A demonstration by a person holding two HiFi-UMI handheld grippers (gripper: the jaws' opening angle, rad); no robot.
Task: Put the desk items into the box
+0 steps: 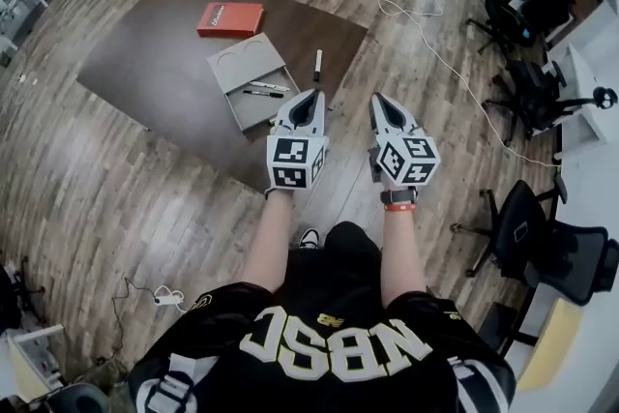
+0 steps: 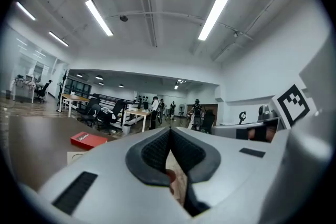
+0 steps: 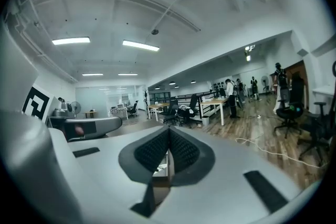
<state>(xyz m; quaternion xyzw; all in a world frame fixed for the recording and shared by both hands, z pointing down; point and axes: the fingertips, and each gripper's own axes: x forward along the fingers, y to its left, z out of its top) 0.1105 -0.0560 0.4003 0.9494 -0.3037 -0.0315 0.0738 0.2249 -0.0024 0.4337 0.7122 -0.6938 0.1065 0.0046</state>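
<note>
The marker [image 1: 317, 65] looks light, stiff and smooth, so it may roll or slip. It is best pinched across the middle of its barrel, jaws square to its length. The red case [image 1: 230, 18] is flat and rigid, and probably heavier. It lies flush on the worktop [image 1: 135, 63] and offers only a thin edge to pinch, so it may need tipping up or both tools. Two pens [image 1: 263, 91] already lie in the open compartment of the grey box [image 1: 240, 63], which sits near the worktop's middle. The case is just beyond the box and apart from it, and the marker is on bare worktop just beside the box's right wall. The left tool [image 1: 309, 98] has its jaws pressed together on nothing, and the right tool [image 1: 380, 102] is likewise closed and empty. Both are held about level in front of the person, side by side, touching no item. In the head view the left tool's tip is near the marker's near end and the box's near right corner. The right tool stands off to the marker's right, over floor past the worktop's edge. The case is farthest from both.
</note>
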